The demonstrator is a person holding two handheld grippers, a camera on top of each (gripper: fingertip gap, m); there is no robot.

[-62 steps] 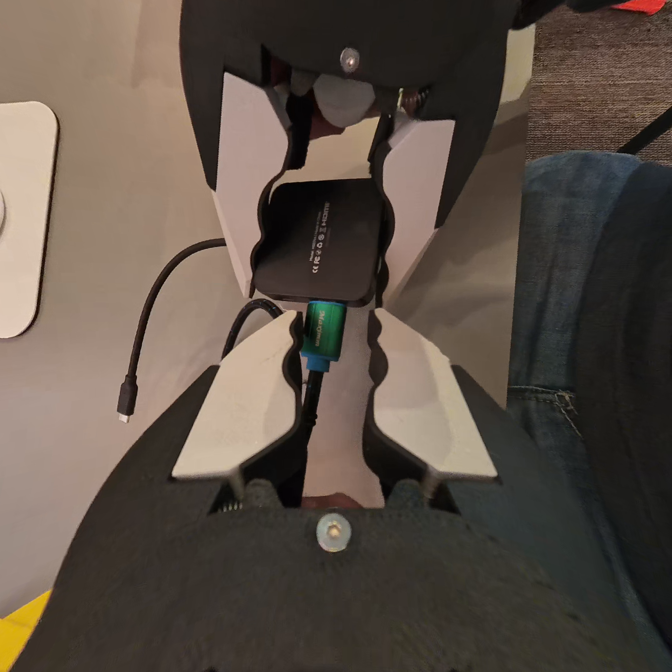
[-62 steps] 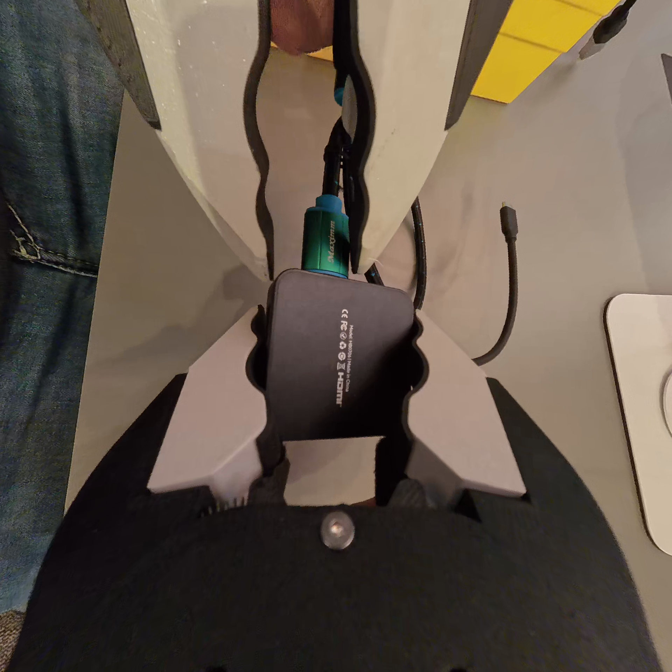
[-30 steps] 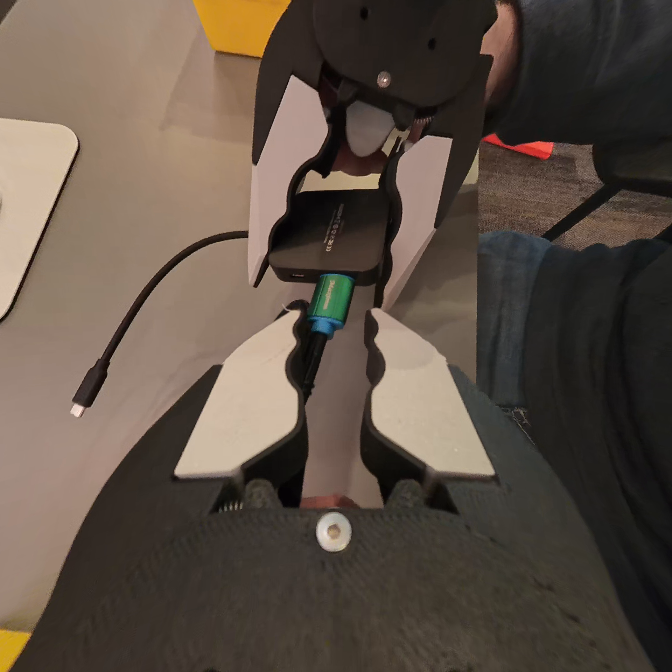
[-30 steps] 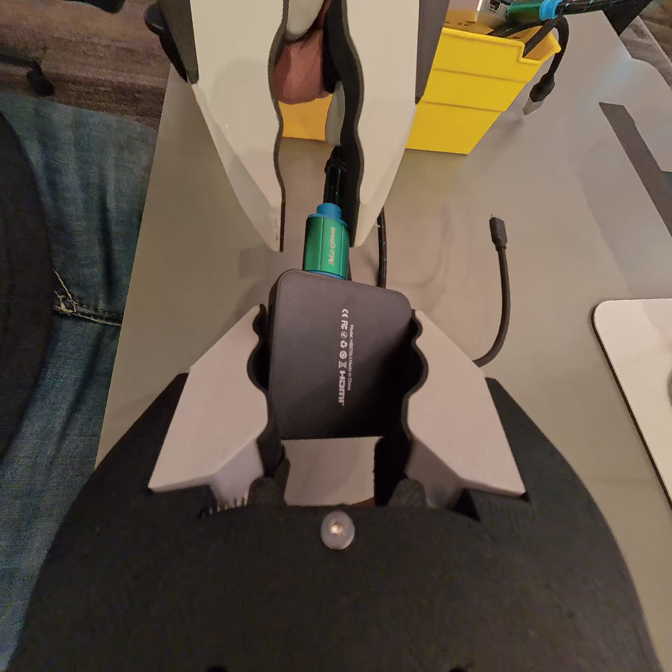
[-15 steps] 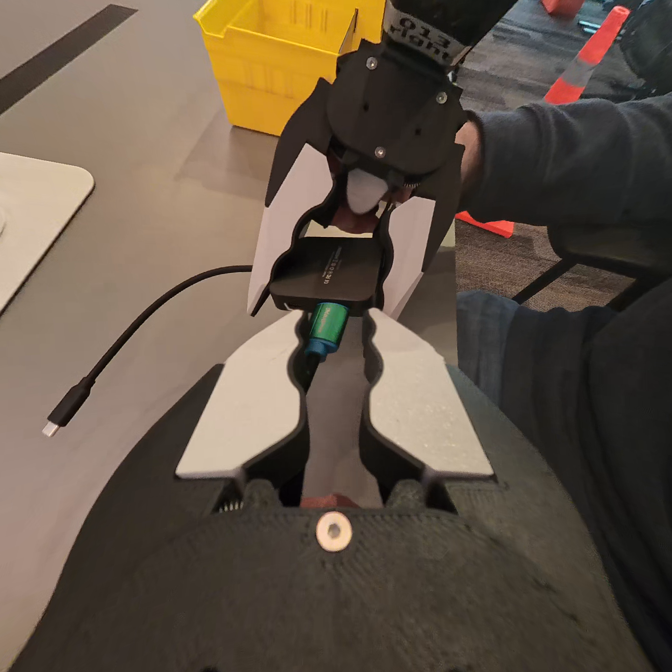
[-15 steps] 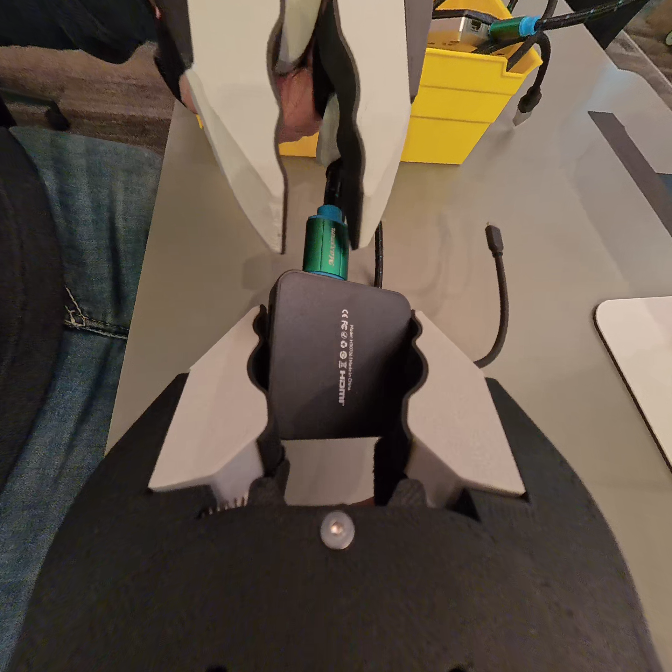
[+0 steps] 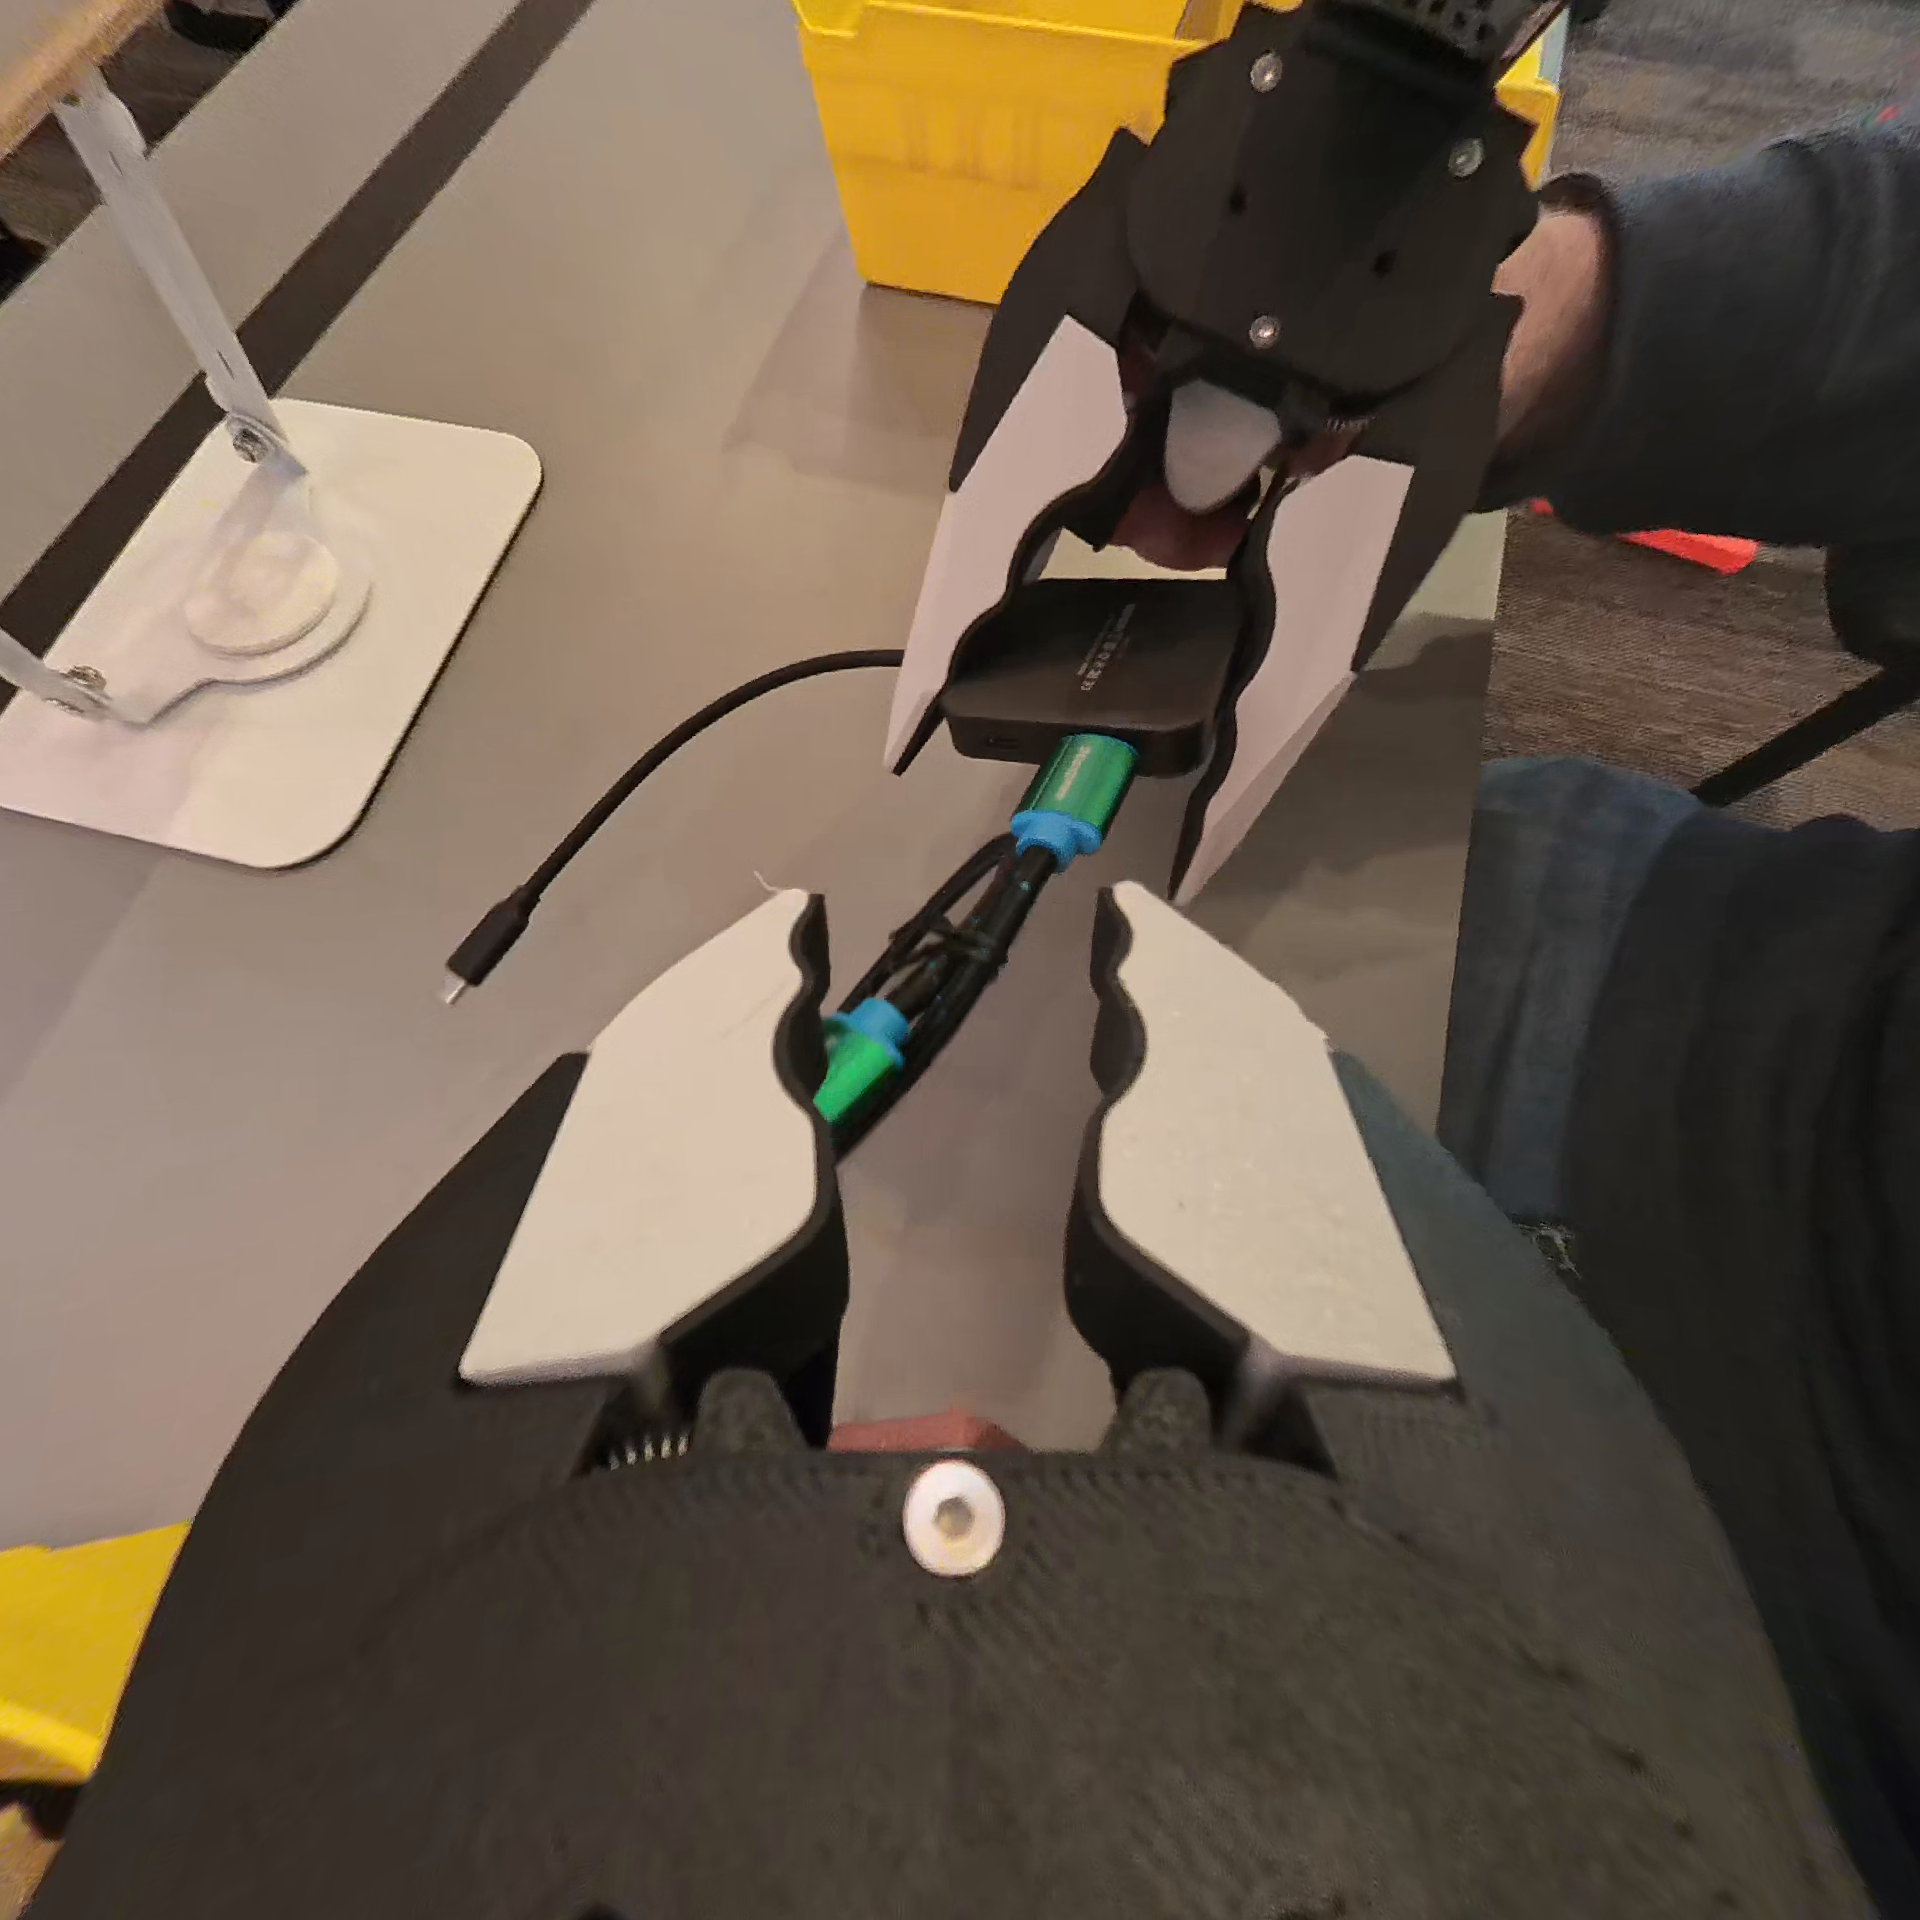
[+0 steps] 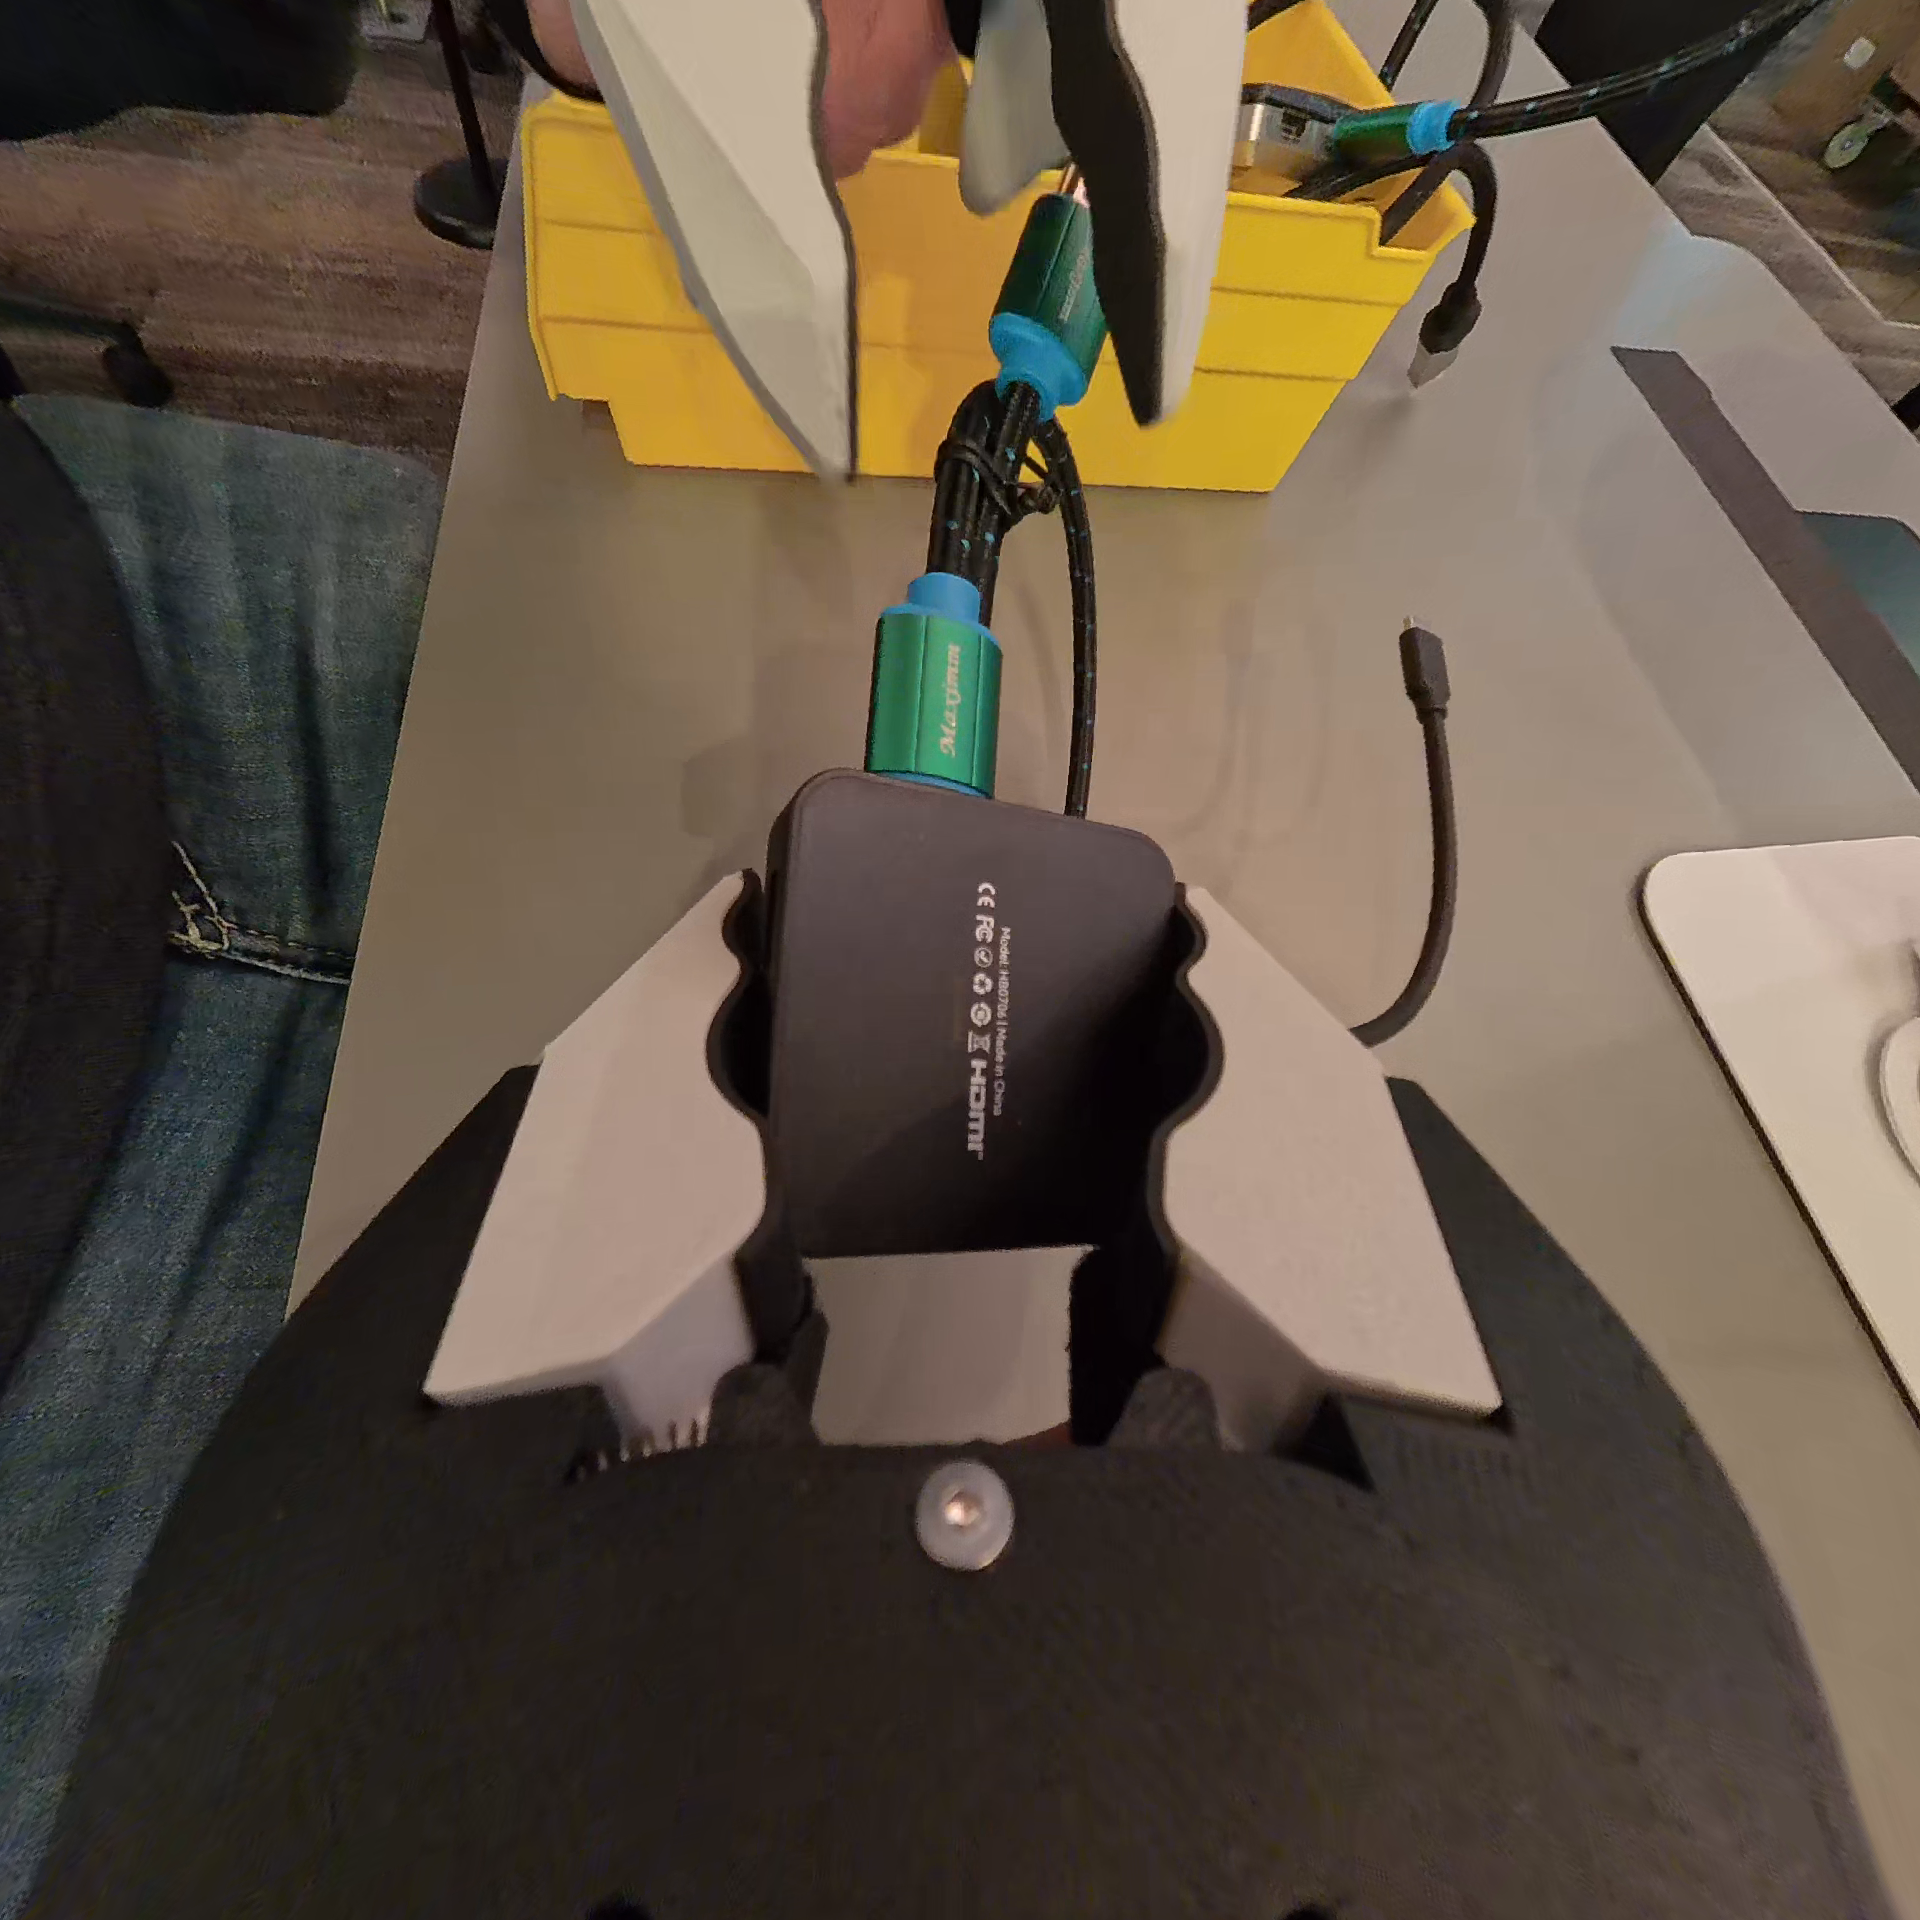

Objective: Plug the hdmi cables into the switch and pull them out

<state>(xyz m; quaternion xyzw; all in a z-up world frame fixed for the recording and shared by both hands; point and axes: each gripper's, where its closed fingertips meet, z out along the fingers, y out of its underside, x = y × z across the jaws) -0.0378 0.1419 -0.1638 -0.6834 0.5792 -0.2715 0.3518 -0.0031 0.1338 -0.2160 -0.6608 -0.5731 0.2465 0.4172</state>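
Note:
My right gripper (image 8: pixel 966 899) is shut on the black switch (image 8: pixel 966 1018) and holds it above the grey table (image 8: pixel 623 675). A green HDMI plug (image 8: pixel 930 696) with a blue collar sits in the switch's front port. Its braided cable (image 8: pixel 977 499) loops to a second green plug (image 8: pixel 1049 281), which lies beside one finger of my left gripper (image 8: pixel 997 436). In the left wrist view my left gripper (image 7: pixel 956 914) is open, a short way back from the switch (image 7: pixel 1091 675). The plugged connector (image 7: pixel 1075 774) is ahead of it, and the second plug (image 7: pixel 857 1070) rests by its left finger.
A yellow bin (image 8: pixel 935 343) with another green-plugged cable (image 8: pixel 1382 130) stands behind. A thin black cable (image 7: pixel 665 769) trails from the switch across the table. A white stand base (image 7: pixel 270 644) lies to the side. A person's jeans-clad leg (image 8: pixel 156 935) is at the table edge. Spacing between my two grippers at the tips: around 7 centimeters.
My left gripper has drawn back and away from the plugged connector, so the cable bundle and second plug now show between its fingers. The right gripper still holds the switch.

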